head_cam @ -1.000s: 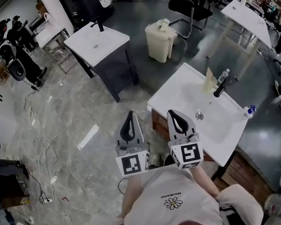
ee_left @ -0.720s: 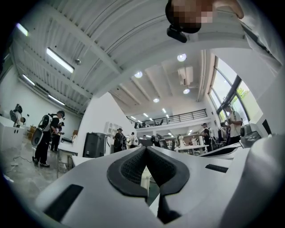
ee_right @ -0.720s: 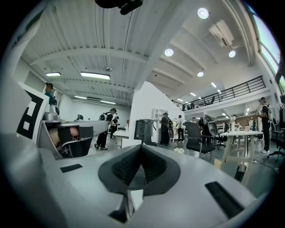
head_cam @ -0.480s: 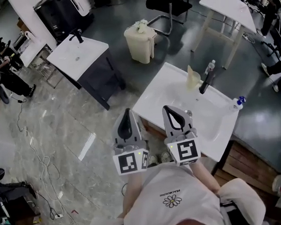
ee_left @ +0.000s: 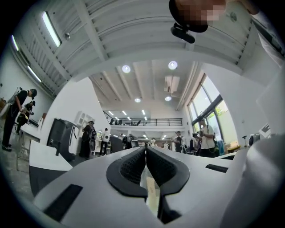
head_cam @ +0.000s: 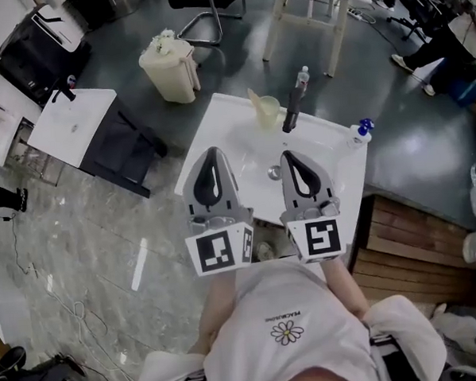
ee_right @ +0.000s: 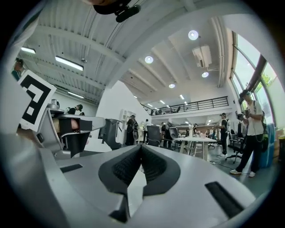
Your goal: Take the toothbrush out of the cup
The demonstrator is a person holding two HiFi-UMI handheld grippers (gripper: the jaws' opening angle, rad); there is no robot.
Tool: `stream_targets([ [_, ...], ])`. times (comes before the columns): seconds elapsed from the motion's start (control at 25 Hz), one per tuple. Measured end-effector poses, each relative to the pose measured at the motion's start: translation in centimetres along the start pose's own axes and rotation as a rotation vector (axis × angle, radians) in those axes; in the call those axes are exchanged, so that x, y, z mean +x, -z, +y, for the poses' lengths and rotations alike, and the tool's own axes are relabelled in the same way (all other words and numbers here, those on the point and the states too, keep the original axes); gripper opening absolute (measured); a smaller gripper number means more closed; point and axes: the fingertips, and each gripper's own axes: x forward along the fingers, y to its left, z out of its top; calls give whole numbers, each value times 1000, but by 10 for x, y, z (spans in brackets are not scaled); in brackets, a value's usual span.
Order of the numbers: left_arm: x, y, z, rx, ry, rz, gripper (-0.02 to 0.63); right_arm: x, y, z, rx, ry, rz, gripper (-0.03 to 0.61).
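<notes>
A pale yellow cup [head_cam: 268, 111] stands at the back of the white sink [head_cam: 218, 123], just left of the black faucet [head_cam: 290, 111]. A pale toothbrush [head_cam: 255, 97] leans out of it toward the upper left. My left gripper [head_cam: 210, 152] and right gripper [head_cam: 293, 156] are side by side over the sink's near half, short of the cup. Both are shut with nothing between their pads. Each gripper view looks level across the hall over its own shut jaws: left gripper [ee_left: 145, 149], right gripper [ee_right: 141, 147]. Neither gripper view shows the cup clearly.
A clear bottle [head_cam: 301, 78] stands behind the faucet and a blue-capped bottle [head_cam: 363, 129] at the sink's right corner. A cream waste bin [head_cam: 170, 66] is beyond the sink to the left. A second sink stand [head_cam: 71, 127] stands at left. Wooden boards [head_cam: 408, 240] lie at right.
The sink has come from the upper right to straight ahead of me. Both grippers have moved forward over its near half, still shut and side by side.
</notes>
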Motion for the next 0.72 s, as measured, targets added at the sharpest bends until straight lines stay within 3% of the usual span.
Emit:
stream_targets([
  [0.2,22,14,-33,-27,76,36,17,-8,3,-30,7,69,1,12],
  [0.48,64,36,-50,-44,94,78,18,-12,15,-52,44,118,17,12],
  [0.72,91,62,-50,-55,107,151,81,-12,26,-58,72,128,36,12],
])
